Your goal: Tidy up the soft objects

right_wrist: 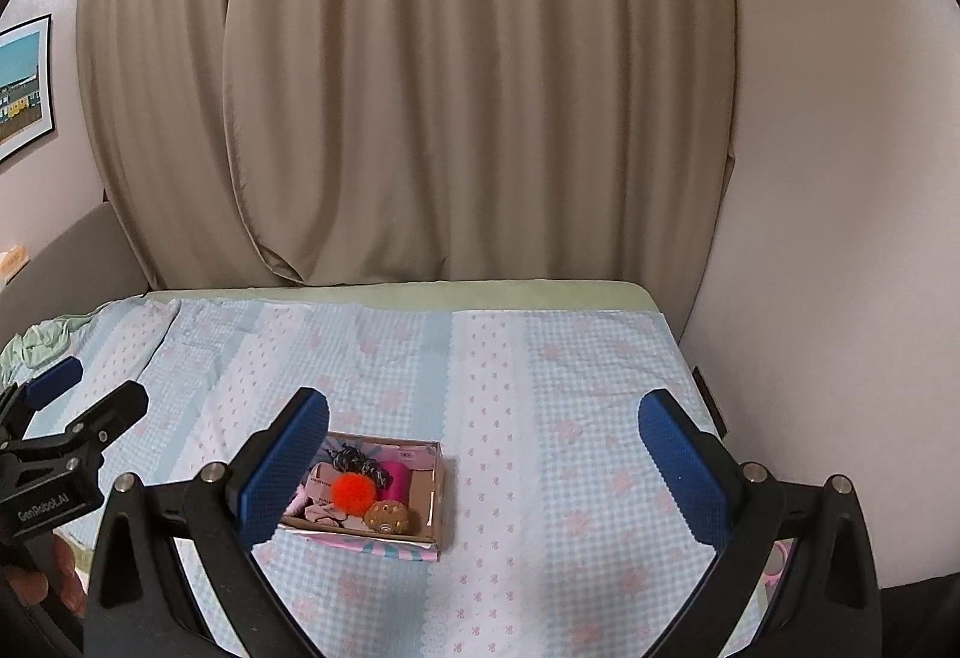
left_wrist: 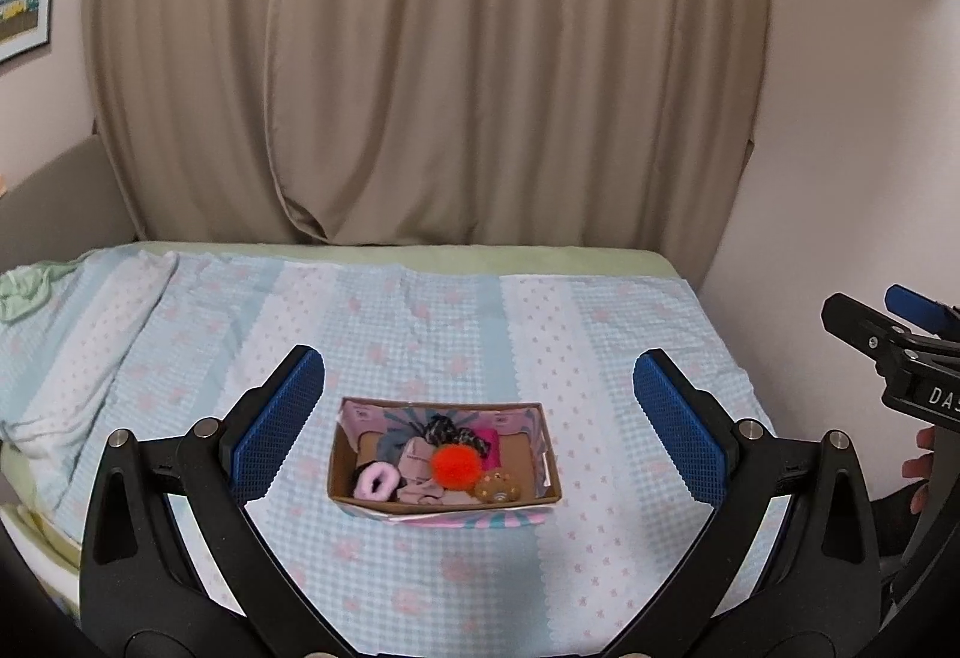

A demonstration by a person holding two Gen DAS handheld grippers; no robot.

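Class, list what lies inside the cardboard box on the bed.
Inside the cardboard box: an orange pompom on top, a pink scrunchie, a brown dotted ball, a dark twisted rope, something magenta and pinkish cloth. Whatever lies beneath is covered.

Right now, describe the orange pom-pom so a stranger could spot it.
On the blue checked bedspread sits an open cardboard box. In the middle of its pile lies the fluffy orange pom-pom, the only bright orange thing, between a pink scrunchie and a brown dotted ball.
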